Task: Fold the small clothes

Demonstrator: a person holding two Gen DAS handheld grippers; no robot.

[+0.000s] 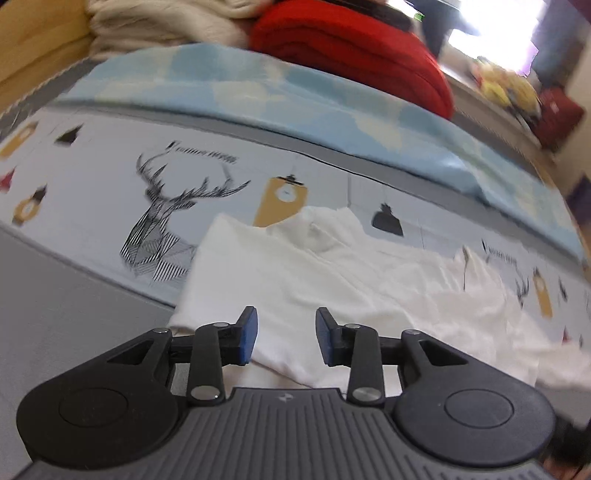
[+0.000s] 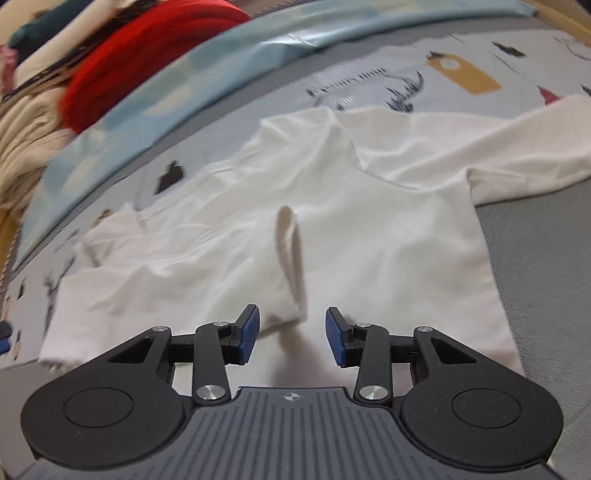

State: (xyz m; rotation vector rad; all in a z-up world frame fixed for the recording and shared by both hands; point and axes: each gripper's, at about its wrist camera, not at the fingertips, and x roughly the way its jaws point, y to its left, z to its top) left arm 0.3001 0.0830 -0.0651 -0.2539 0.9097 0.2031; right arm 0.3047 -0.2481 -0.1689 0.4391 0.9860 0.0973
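Observation:
A small white shirt (image 1: 295,273) lies spread on a bed sheet printed with deer heads and clocks (image 1: 110,177). My left gripper (image 1: 286,334) is open and empty, just above the shirt's near edge. In the right wrist view the same white shirt (image 2: 369,229) lies flat with a raised fold ridge (image 2: 291,251) running toward me. My right gripper (image 2: 291,334) is open and empty, with the near end of that ridge between its blue pads (image 2: 249,332). One sleeve (image 2: 498,147) stretches to the far right.
A light blue patterned blanket (image 1: 258,92) lies along the far side of the bed. Behind it sit a red folded blanket (image 1: 351,48) and a cream knit pile (image 1: 159,22). A wooden bed frame (image 1: 33,48) stands at the far left. Grey sheet (image 2: 546,258) lies right of the shirt.

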